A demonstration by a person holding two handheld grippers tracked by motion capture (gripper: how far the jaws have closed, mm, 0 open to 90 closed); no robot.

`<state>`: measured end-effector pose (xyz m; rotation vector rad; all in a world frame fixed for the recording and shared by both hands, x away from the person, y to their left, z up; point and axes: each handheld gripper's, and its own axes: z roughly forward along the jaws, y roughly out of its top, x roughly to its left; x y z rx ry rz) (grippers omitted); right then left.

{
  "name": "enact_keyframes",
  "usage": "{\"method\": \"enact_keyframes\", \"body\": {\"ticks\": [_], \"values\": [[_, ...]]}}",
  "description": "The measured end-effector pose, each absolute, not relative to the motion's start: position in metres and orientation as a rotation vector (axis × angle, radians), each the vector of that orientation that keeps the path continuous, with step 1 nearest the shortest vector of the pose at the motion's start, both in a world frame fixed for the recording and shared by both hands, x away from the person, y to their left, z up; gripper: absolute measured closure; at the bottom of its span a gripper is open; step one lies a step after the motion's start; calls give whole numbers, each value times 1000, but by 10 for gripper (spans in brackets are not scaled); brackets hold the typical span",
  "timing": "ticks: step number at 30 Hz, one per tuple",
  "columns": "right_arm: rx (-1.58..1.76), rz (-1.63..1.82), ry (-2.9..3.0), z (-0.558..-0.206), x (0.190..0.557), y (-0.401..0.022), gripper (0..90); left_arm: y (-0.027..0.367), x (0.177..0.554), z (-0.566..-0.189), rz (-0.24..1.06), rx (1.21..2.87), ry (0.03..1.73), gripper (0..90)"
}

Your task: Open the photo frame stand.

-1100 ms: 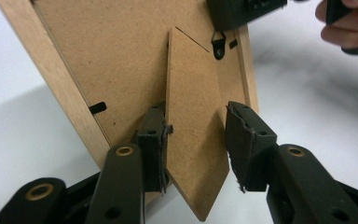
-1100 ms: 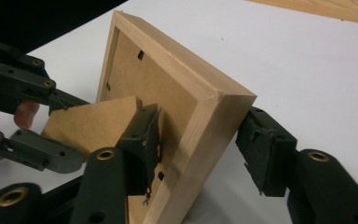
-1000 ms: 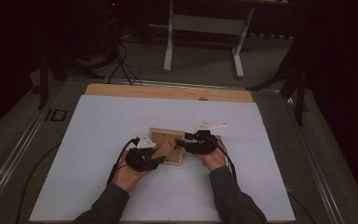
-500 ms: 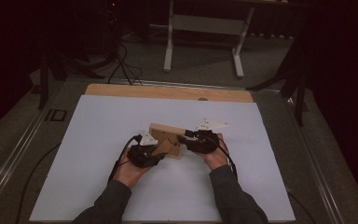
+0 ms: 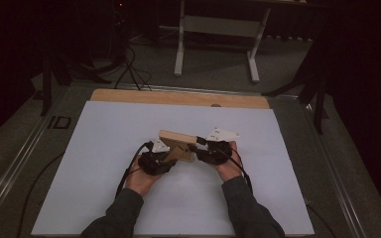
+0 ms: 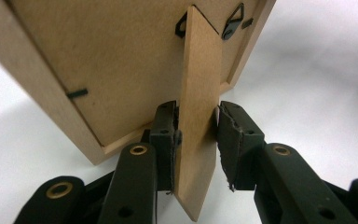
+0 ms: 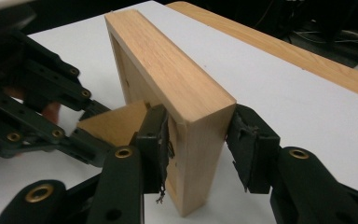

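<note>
The wooden picture frame (image 5: pixel 177 145) stands on edge near the middle of the white bench (image 5: pixel 104 198), its back toward the person. It looks light and stiff, though its thin fibreboard easel stand (image 6: pixel 198 116) could snap at the hinge if forced. The left hand-held gripper (image 6: pixel 196 133) has just been closing around that stand, one pad touching, the other just off. The right hand-held gripper (image 7: pixel 198 140) straddles the frame's end, the sturdier hold; whether it clamps is unclear.
</note>
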<state>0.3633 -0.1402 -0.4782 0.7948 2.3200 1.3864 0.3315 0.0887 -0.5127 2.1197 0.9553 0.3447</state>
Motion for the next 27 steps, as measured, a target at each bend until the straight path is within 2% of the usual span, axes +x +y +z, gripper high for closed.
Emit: {"method": "enact_keyframes", "body": {"ticks": [9,18,27], "values": [[793,1407,2336,-478,358,-139,579,99,329,-511,299,2053,967,697],[770,1418,2363,-479,346,-138,561,112,323,-513,183,1976,977,663],[742,1427,2388,-479,333,-136,532,117,313,-512,179,1985,970,642]]}}
